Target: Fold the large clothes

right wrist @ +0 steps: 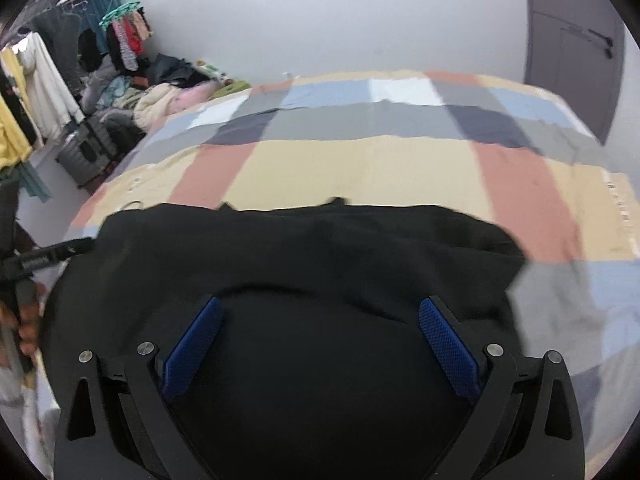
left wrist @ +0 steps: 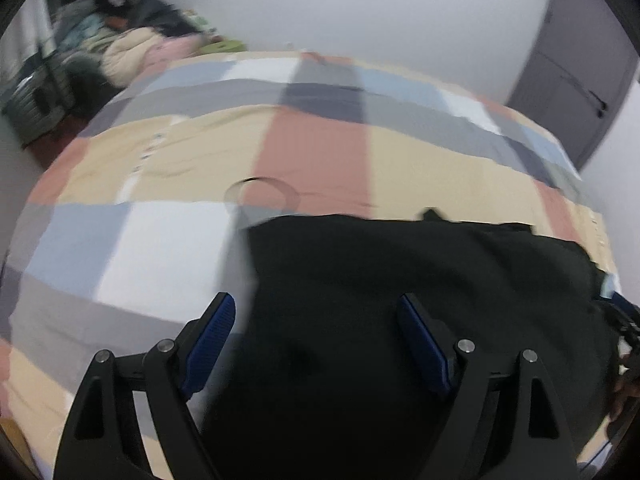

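Observation:
A large black garment point(left wrist: 400, 280) lies spread on the near part of a bed with a patchwork sheet point(left wrist: 312, 152). In the left wrist view my left gripper point(left wrist: 316, 306) hangs open over the garment's left part. Its left blue pad point(left wrist: 216, 332) is at the cloth's left edge and nothing is pinched. In the right wrist view my right gripper point(right wrist: 320, 308) stands wide open over the black garment point(right wrist: 300, 248), just behind a raised fold, with its pads apart from the cloth. The left gripper's black frame point(right wrist: 48, 256) and a hand point(right wrist: 28, 320) show at that view's left edge.
A heap of clothes point(right wrist: 168, 100) and a hanging rack point(right wrist: 120, 28) stand past the bed's far left corner, beside a dark suitcase point(right wrist: 84, 152). A grey door point(right wrist: 572, 60) is at the far right. A thin ring shape point(left wrist: 262, 192) lies on the sheet beyond the garment.

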Action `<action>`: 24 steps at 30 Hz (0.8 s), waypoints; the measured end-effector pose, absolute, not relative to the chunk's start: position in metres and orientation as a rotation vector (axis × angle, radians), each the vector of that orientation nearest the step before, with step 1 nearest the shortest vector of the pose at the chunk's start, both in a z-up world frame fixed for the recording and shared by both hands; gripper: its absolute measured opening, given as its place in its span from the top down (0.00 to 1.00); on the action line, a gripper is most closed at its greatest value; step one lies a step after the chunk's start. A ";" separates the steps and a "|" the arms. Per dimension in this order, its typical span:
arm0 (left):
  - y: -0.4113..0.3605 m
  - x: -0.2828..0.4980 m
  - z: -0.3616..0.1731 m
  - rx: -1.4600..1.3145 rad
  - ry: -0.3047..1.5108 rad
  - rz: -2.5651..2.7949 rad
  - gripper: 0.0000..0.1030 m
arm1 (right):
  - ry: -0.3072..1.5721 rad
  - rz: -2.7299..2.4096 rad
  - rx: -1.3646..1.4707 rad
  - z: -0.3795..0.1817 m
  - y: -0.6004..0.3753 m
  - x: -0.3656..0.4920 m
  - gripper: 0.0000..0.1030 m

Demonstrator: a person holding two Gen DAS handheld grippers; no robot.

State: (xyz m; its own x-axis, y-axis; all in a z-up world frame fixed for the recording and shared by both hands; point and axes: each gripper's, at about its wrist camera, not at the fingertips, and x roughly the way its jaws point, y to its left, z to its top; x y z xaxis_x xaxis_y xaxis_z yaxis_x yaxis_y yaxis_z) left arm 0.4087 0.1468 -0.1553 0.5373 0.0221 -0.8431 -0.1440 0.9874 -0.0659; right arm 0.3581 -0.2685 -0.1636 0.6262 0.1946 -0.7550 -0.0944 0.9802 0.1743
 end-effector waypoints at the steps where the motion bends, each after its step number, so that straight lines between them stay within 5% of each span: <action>1: 0.158 0.407 -0.160 -0.137 1.013 0.113 0.19 | 0.881 0.145 0.118 -0.164 -0.277 0.355 0.03; 10: 0.188 0.403 -0.197 -0.292 1.104 -0.014 0.22 | 0.950 0.003 0.216 -0.195 -0.342 0.342 0.00; 17: 0.170 0.411 -0.195 -0.239 1.107 -0.014 0.90 | 0.959 0.005 0.168 -0.204 -0.332 0.344 0.00; 24: 0.174 0.415 -0.172 -0.205 1.060 0.069 0.94 | 0.934 -0.008 0.181 -0.190 -0.332 0.347 0.00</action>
